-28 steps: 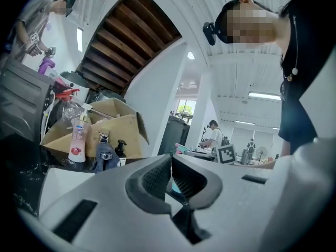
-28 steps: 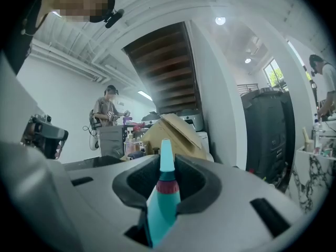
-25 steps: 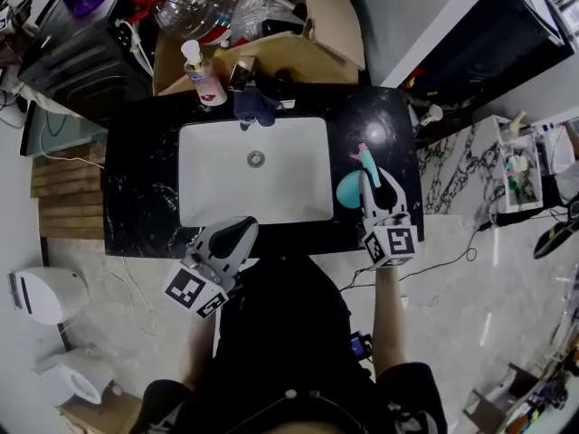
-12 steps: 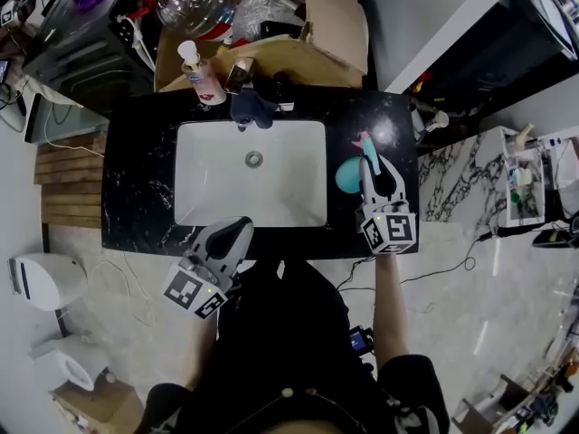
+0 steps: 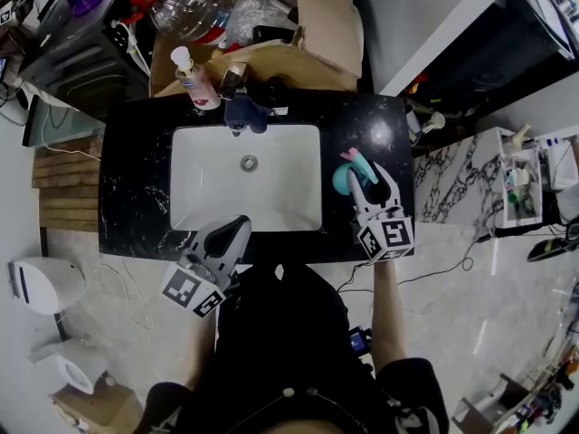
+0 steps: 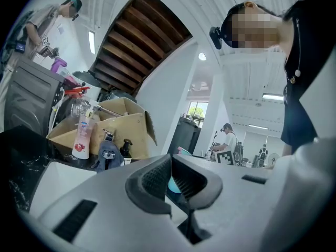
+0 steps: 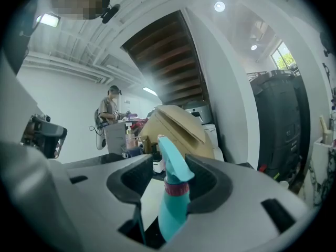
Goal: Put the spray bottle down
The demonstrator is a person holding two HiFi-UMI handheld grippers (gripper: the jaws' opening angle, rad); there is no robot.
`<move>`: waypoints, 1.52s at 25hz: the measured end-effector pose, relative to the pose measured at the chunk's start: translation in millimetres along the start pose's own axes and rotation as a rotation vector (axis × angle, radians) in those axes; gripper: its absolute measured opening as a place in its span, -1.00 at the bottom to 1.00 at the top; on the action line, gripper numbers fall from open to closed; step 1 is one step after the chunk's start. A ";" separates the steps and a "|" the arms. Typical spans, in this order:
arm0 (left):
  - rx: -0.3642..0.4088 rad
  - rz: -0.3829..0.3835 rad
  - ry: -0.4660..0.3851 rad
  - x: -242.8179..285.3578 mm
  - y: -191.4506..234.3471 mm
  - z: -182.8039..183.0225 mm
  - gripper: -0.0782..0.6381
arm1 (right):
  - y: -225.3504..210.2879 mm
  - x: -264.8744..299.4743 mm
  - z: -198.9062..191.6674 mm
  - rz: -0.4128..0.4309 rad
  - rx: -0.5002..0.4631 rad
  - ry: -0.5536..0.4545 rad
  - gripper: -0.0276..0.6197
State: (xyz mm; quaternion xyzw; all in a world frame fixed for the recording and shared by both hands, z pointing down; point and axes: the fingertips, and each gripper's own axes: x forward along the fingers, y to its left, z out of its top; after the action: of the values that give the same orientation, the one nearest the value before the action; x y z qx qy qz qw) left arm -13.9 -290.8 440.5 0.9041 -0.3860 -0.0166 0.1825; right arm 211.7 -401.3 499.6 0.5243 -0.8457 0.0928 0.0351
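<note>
Black stone counter point(image 5: 136, 197), white sink point(image 5: 271, 202) in the middle. The spray bottle point(image 7: 172, 214) stands upright on the counter, right of the sink; I judge it set down. My right gripper's point(image 5: 370, 177) jaws are opening around it, and the pads look clear of it. My left gripper point(image 5: 237, 227) idles with its jaws pressed together and empty.

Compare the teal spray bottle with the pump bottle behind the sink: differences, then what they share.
The spray bottle is teal with a pink collar; the pump bottle is pale pink with a white pump. The spray bottle stands right of the sink, the pump bottle at its back left. The spray bottle sits between the opening jaws of the right gripper; the pump bottle is untouched. Both stand upright.
</note>
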 end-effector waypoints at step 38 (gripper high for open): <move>0.035 -0.068 -0.053 18.5 -2.6 14.3 -0.75 | 66.5 -82.2 93.6 -0.076 -0.113 -0.118 -0.91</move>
State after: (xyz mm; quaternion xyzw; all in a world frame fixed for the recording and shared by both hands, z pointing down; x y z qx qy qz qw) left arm -1.6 -306.7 428.3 0.9190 -0.3600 -0.0397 0.1557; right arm 192.6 -318.3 386.9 0.5579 -0.8296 0.0123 0.0183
